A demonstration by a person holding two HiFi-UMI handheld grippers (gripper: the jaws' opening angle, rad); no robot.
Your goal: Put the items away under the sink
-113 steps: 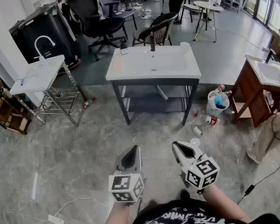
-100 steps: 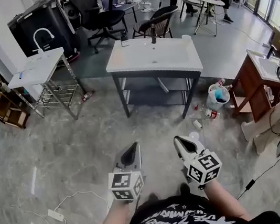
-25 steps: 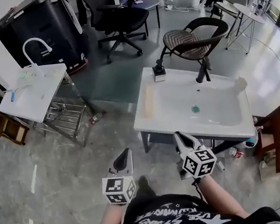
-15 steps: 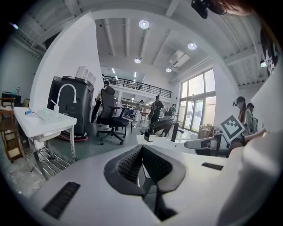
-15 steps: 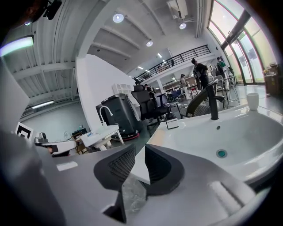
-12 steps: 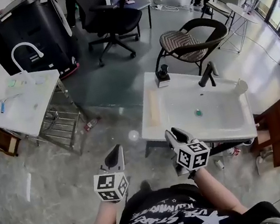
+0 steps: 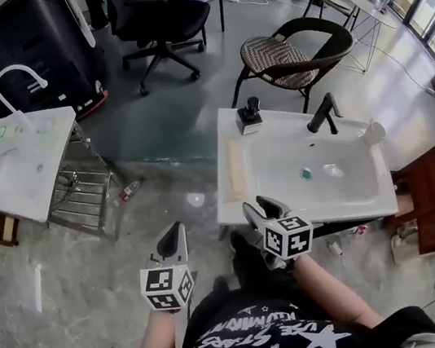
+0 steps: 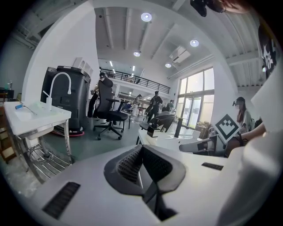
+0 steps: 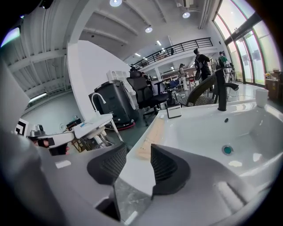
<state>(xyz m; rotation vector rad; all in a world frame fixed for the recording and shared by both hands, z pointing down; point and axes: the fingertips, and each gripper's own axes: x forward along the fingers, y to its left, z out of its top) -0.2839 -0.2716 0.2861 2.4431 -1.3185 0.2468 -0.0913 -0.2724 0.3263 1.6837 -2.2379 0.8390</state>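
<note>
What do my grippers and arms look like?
The left gripper and right gripper are white with dark ribbed pads; each carries a cube of black-and-white square markers. Bare arms, black star-printed T-shirt. The right gripper's jaws have just been opening, nothing gripped.

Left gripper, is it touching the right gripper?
Apart. Head view shows grey floor between white left gripper and white right gripper, whose empty jaws have just been opening.

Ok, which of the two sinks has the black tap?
The wide sink in front of the wicker chair; its tap is black. The smaller sink off to the left has a curved white tap.
</note>
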